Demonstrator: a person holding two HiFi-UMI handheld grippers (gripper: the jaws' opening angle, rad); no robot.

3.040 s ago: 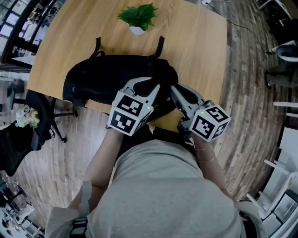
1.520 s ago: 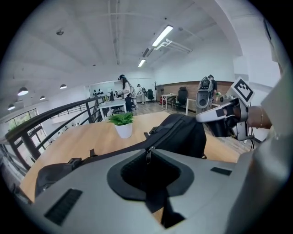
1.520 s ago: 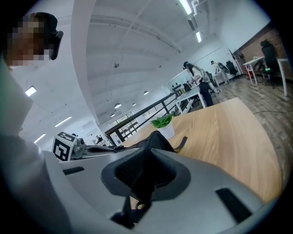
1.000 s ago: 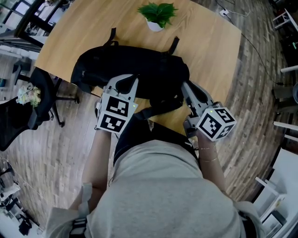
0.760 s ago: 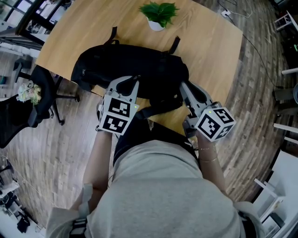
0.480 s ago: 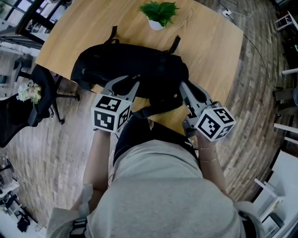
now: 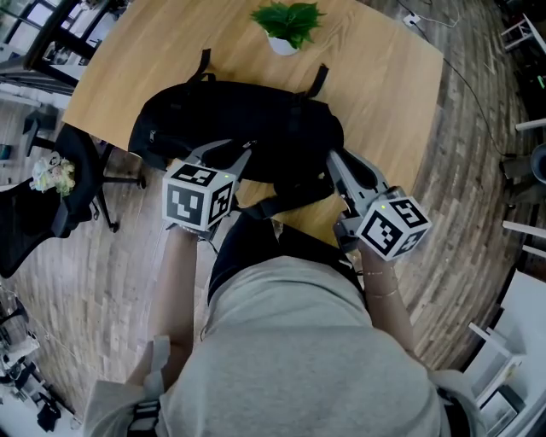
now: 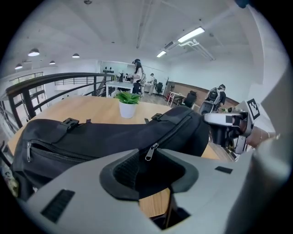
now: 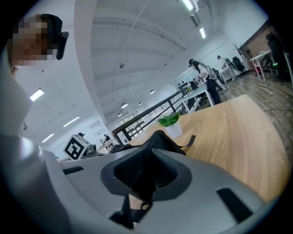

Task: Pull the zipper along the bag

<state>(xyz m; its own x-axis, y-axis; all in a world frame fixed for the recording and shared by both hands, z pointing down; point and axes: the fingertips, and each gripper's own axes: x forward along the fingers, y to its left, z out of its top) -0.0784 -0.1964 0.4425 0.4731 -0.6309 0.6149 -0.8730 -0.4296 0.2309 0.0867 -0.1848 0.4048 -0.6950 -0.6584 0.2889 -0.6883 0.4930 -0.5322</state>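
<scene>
Room: open-plan office with a plank floor; a wooden table (image 7: 375,94) is used as the work surface.
Bag: a black bag (image 7: 247,119) is laid lengthways on the table, with its near side sagging over the table edge toward the person.
Left gripper (image 8: 149,171): held at the bag's near side, toward its left end, with the jaws spread wide and nothing pinched. Only the bag's dark side is seen through the gap.
Just changed: the left jaws have just been opening, and compared with a second ago the marker cube has been rolled over, so the pull's basically been let go.
What that means: probably the stroke is finished, or a fresh grip is being set up. How much of the zip is done can't be told from here, since the track behind the jaw is hidden.
Right gripper (image 9: 145,171): clamped on a black strap (image 9: 147,180) or fold at the bag's right end, so the bag is kept anchored.
Chair: an office chair (image 7: 72,188) is parked on the floor off the bag's left end, well apart.
Plant: a small potted plant (image 7: 286,26) is set beyond the bag's far side, out of the way.
Zipper pull (image 8: 149,153): left dangling on the bag's near side, right at the mouth of the left jaws, untouched by the pads.
In the way: nothing much, though a loose strap is draped under the bag's near edge.
</scene>
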